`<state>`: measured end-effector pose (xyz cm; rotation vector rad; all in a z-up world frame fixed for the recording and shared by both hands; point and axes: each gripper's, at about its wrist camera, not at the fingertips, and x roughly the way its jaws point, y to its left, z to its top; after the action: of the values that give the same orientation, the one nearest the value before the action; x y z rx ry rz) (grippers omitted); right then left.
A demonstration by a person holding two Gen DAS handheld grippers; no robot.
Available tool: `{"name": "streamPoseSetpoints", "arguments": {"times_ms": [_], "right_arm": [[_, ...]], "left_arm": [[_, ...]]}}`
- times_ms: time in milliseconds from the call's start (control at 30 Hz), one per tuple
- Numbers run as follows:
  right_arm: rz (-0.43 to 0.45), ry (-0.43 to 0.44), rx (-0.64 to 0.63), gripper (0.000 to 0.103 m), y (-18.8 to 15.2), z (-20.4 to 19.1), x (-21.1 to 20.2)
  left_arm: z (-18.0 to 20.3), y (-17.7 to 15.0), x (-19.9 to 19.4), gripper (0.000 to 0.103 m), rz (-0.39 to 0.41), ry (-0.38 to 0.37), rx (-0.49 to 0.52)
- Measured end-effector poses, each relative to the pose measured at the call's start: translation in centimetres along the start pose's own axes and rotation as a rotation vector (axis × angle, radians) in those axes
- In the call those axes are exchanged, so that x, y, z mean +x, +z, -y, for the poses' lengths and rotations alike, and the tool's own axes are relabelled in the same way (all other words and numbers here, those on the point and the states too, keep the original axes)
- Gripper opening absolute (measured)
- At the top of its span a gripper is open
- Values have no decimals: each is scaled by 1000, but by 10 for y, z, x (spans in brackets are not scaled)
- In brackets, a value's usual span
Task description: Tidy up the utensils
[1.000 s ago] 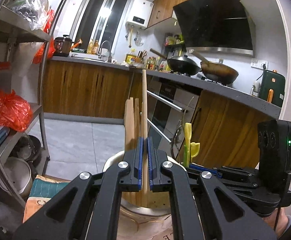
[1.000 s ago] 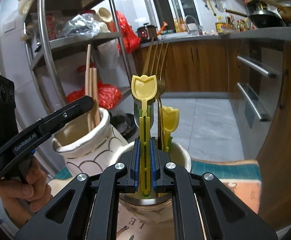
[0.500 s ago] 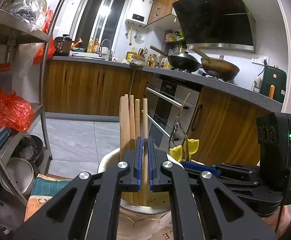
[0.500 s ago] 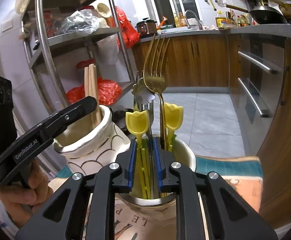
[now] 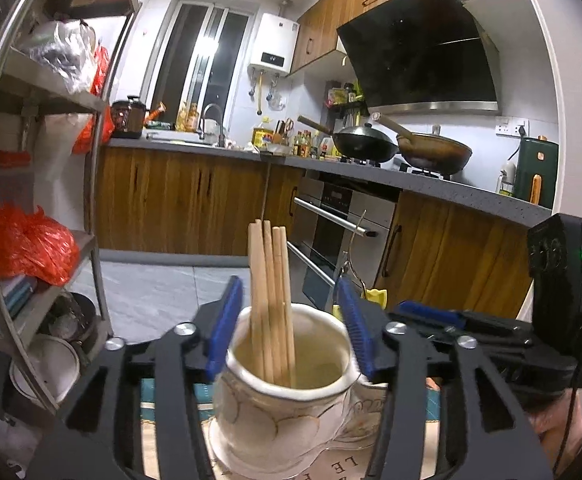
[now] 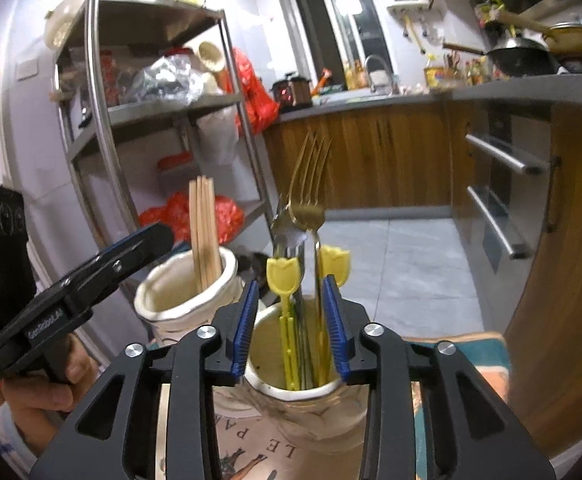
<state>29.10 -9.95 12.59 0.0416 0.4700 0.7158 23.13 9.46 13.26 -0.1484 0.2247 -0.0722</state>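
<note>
Both my grippers are spread wide and hold nothing. The step in hand, as I judge it, is to draw each one straight up and back without knocking what stands in the pots. For the left gripper that means keeping the blue pads clear of the chopsticks, which stand upright as a tight bundle in the white ceramic pot. They lean a little toward the pot's near left side, so I would lift before swinging sideways.

The pot's mouth sits right between my left jaws, rim just beside each pad.

My right gripper straddles the second pot in the same way. In it stand two yellow tulip-topped picks, a gold fork and a silver fork (its head partly hidden behind the gold one). All rise well above the pads, so a tilt on the way out could catch them.
</note>
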Motion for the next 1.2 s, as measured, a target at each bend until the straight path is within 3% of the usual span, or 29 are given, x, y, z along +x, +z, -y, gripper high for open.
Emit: {"name": "streamPoseSetpoints", "arguments": {"times_ms": [67, 133, 267, 600, 967, 1200], "right_arm": [[21, -12, 1, 47, -1, 2, -7], [32, -17, 1, 49, -3, 3, -13], [55, -30, 0, 63, -8, 5, -23], [72, -62, 10, 81, -29, 9, -40], [93, -93, -32, 89, -46, -2, -58], [87, -89, -97, 91, -47, -12, -59]], "left_arm": [[1, -1, -9, 65, 14, 14, 13], [2, -1, -15, 83, 26, 31, 22], [8, -4, -29, 98, 41, 86, 63], [6, -21, -58, 98, 52, 171, 41], [13, -44, -65, 98, 9, 233, 47], [27, -42, -68, 98, 13, 228, 91]]}}
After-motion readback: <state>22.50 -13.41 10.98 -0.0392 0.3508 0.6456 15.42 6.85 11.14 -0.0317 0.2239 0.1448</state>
